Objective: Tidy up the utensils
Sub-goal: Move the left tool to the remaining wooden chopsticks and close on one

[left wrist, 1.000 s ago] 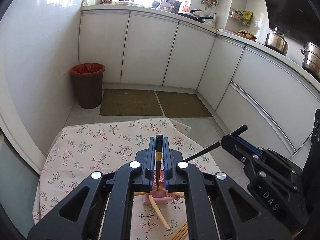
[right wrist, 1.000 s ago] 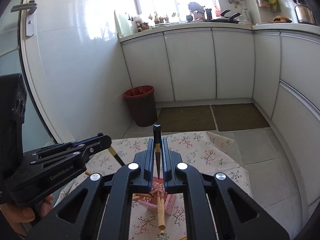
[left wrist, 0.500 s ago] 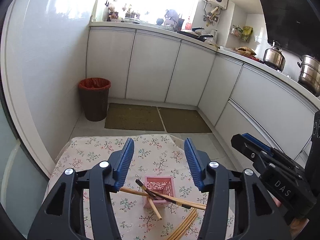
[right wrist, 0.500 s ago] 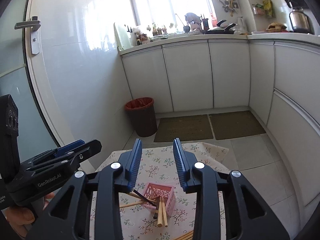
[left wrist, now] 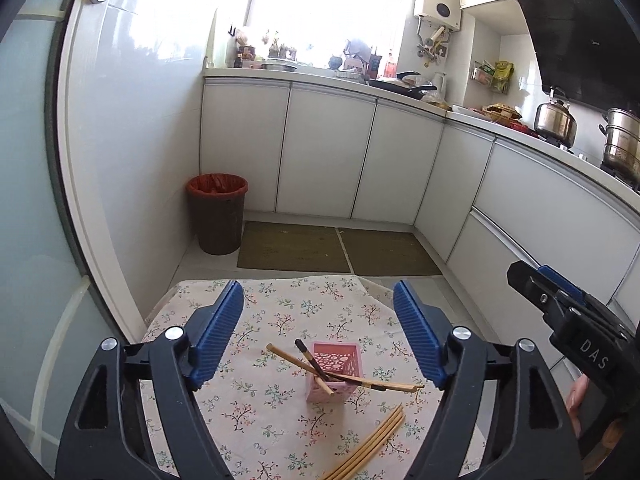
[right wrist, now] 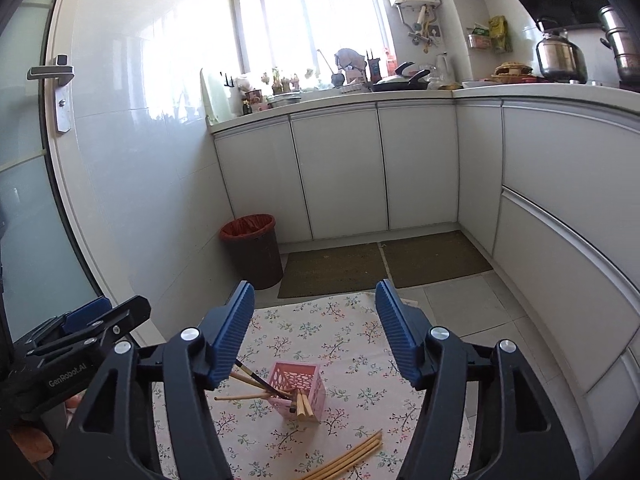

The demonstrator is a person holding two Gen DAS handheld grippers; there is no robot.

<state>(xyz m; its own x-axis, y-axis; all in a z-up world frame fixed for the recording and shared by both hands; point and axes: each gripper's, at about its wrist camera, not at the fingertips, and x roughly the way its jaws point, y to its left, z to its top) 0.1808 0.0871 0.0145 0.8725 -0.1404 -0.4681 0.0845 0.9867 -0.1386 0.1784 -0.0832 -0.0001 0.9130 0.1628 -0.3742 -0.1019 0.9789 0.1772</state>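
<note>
A small pink basket stands on the floral tablecloth. Several chopsticks, some black-tipped, lean in it and stick out over its rim. A bundle of wooden chopsticks lies on the cloth in front of the basket. My left gripper is open and empty, held high above the basket. My right gripper is open and empty too, also above the basket. Each gripper shows at the edge of the other's view.
The table is small; its far edge drops to the kitchen floor. A red-lined bin stands by the wall. Two mats lie before white cabinets. Pots stand on the counter at right.
Both grippers were shut on black-tipped chopsticks a second ago. They opened, the chopsticks dropped into the basket, and both grippers rose and opened wider.
</note>
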